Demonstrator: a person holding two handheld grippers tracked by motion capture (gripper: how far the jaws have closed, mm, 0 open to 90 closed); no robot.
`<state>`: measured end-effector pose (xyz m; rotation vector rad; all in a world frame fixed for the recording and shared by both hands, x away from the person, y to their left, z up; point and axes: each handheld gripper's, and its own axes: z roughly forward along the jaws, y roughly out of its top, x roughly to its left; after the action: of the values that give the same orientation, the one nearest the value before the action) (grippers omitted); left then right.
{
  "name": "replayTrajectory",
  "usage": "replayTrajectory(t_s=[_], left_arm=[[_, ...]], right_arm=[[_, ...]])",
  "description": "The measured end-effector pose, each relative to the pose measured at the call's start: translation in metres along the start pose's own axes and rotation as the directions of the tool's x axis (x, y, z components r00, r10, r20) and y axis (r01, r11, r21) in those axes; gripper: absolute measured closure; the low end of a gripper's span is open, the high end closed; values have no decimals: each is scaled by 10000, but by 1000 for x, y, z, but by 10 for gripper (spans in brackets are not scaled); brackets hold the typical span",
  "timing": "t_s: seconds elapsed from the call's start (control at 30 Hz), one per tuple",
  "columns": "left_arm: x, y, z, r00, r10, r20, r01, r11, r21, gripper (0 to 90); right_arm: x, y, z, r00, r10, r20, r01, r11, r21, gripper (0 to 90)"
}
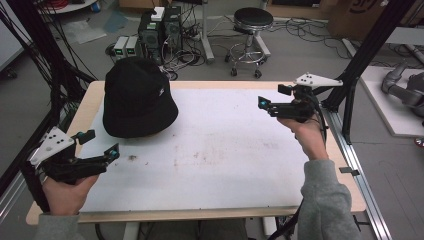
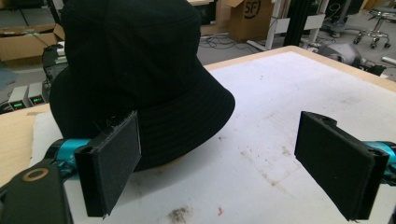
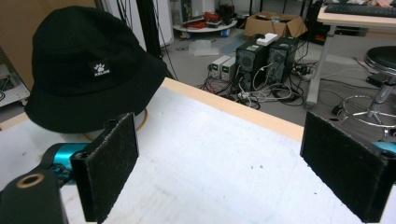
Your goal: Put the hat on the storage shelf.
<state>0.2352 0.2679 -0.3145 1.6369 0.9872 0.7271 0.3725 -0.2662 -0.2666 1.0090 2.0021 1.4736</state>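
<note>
Black bucket hat point(image 1: 139, 97) just ahead of spread, empty left gripper point(image 1: 98, 144) — best pinched low at the near brim — right gripper point(image 1: 271, 97) likewise spread, well apart.

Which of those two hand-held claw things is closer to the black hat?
The left. The left gripper sits just in front of the black hat's brim, at the table's near left, jaws open. The right gripper is across the white mat, by the right edge, also open.

The cardboard box point(image 2: 243, 18) shows "SF"; the black hat's point(image 3: 88, 70) white patch lettering is too small to read.
</note>
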Motion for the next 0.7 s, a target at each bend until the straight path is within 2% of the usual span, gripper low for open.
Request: replayTrajectory(t_s=[0.13, 0.33, 0.4, 0.5, 0.6, 0.63, 0.7], left_arm=[[0, 2, 8, 10000, 11, -16, -11, 10000, -19, 147], [9, 5, 15, 9991, -292, -316, 286, 9994, -193, 147], [11, 5, 16, 9985, -372, -411, 361, 9990, -263, 147], [12, 6, 18, 9983, -409, -422, 398, 9989, -266, 147], [12, 7, 20, 9982, -454, -395, 443, 9986, -297, 147], [12, 7, 21, 9984, -428, -374, 416, 9986, -317, 147], [11, 8, 22, 9982, -453, -402, 440, 9985, -330, 147]], right_arm=[[-1, -17, -15, 9996, 9, 284, -6, 10000, -100, 113], [-4, -41, -38, 9951, 305, 936, -273, 9990, -357, 113], [-2, -51, -45, 9943, 424, 981, -396, 9988, -298, 113], [3, -67, -54, 9898, 492, 1339, -456, 9985, -298, 113], [7, -83, -64, 9881, 667, 1385, -611, 9971, -443, 113], [7, -83, -64, 9881, 667, 1385, -611, 9971, -443, 113], [10, -96, -73, 9868, 837, 1383, -738, 9944, -750, 113]])
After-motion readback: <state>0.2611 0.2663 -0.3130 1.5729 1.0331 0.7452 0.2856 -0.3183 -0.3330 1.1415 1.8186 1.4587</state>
